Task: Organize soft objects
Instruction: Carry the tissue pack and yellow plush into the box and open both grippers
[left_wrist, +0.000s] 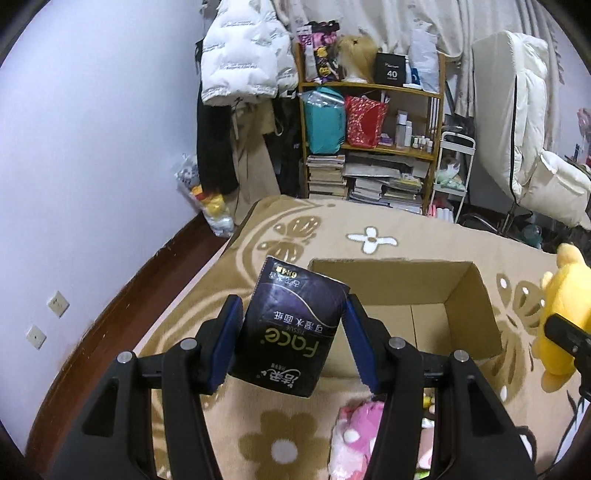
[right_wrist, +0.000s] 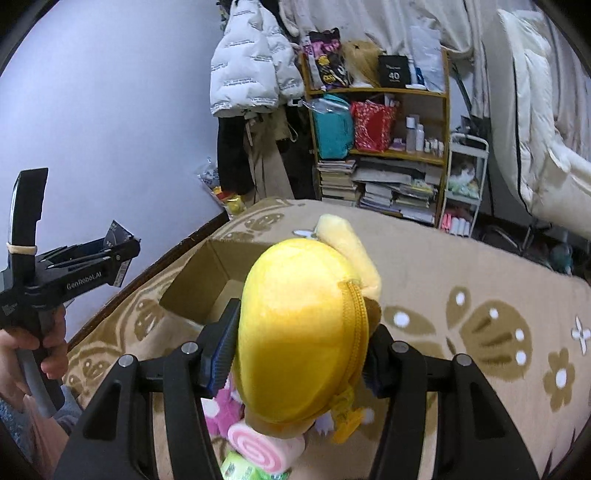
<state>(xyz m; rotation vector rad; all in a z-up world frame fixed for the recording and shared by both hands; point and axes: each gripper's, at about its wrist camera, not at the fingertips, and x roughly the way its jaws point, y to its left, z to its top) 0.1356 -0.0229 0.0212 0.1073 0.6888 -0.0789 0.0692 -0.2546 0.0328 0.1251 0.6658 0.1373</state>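
Note:
My left gripper (left_wrist: 291, 325) is shut on a dark blue tissue pack (left_wrist: 291, 328) and holds it above the near left edge of an open cardboard box (left_wrist: 461, 295) on the beige patterned blanket (left_wrist: 295, 229). My right gripper (right_wrist: 299, 339) is shut on a yellow plush toy (right_wrist: 299, 332), held above the blanket to the right of the box (right_wrist: 207, 280). The plush also shows at the right edge of the left wrist view (left_wrist: 565, 306). The left gripper with the tissue pack (right_wrist: 118, 254) shows at the left of the right wrist view.
A pink plush (left_wrist: 354, 435) and other soft toys, among them a pink roll toy (right_wrist: 266, 446), lie on the blanket near me. A wooden shelf (left_wrist: 373, 147) with bags and books, hanging coats (left_wrist: 240, 55) and a white duvet (left_wrist: 528, 129) stand behind the bed.

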